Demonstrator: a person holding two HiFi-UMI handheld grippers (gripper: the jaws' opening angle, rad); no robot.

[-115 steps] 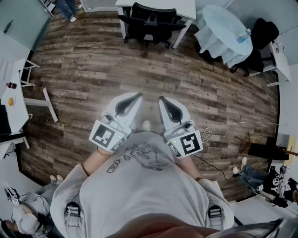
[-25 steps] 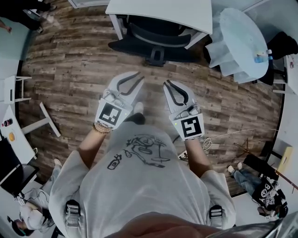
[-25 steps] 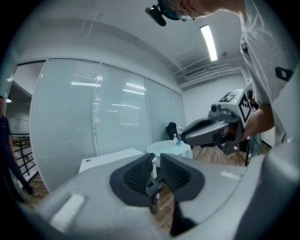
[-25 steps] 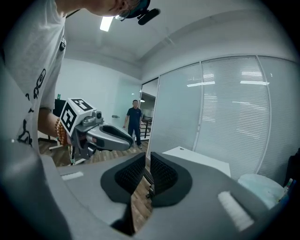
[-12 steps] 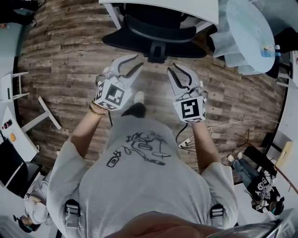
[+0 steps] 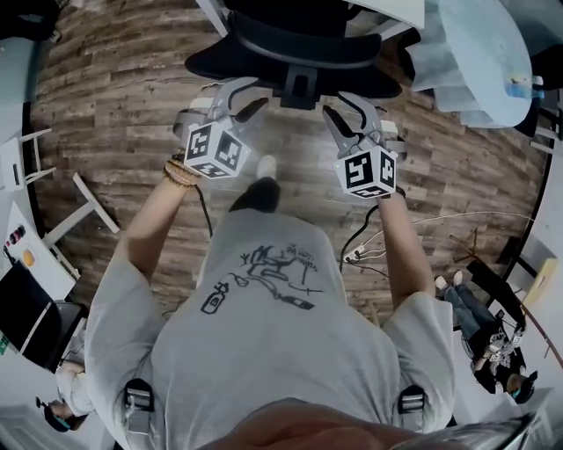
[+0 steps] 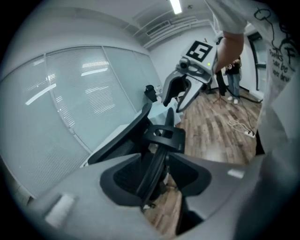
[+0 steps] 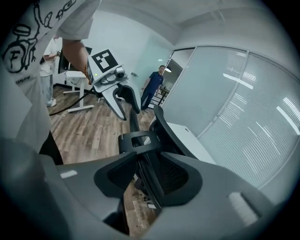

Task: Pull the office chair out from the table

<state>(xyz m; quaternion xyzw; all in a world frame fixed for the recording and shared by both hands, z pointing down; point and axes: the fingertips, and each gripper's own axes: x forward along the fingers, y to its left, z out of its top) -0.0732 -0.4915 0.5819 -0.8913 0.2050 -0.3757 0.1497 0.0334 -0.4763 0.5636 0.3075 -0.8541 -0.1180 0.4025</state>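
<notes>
A black office chair (image 6: 299,48) stands tucked under the white table (image 6: 391,7) at the top of the head view, its backrest toward me. My left gripper (image 6: 239,95) and right gripper (image 6: 345,110) reach the backrest's near edge, one on each side of the centre bracket (image 6: 299,88). Both are opening. In the left gripper view the backrest rim (image 7: 157,161) runs between the spread jaws of that gripper (image 7: 154,176) without pad contact. The right gripper view shows the same rim (image 8: 150,173) inside its gripper (image 8: 147,180), pads apart from it.
A round table with a pale cloth (image 6: 475,53) and a bottle (image 6: 525,83) stands right of the chair. A cable (image 6: 378,250) trails on the wood floor. A white desk (image 6: 35,255) is at left. Frosted glass wall (image 7: 70,108) lies behind the table. People stand nearby (image 8: 153,86).
I have walked up to the chair. Both grippers dropped and reached forward to the backrest, rolling as they went, and their jaws spread from nearly shut to wide.
</notes>
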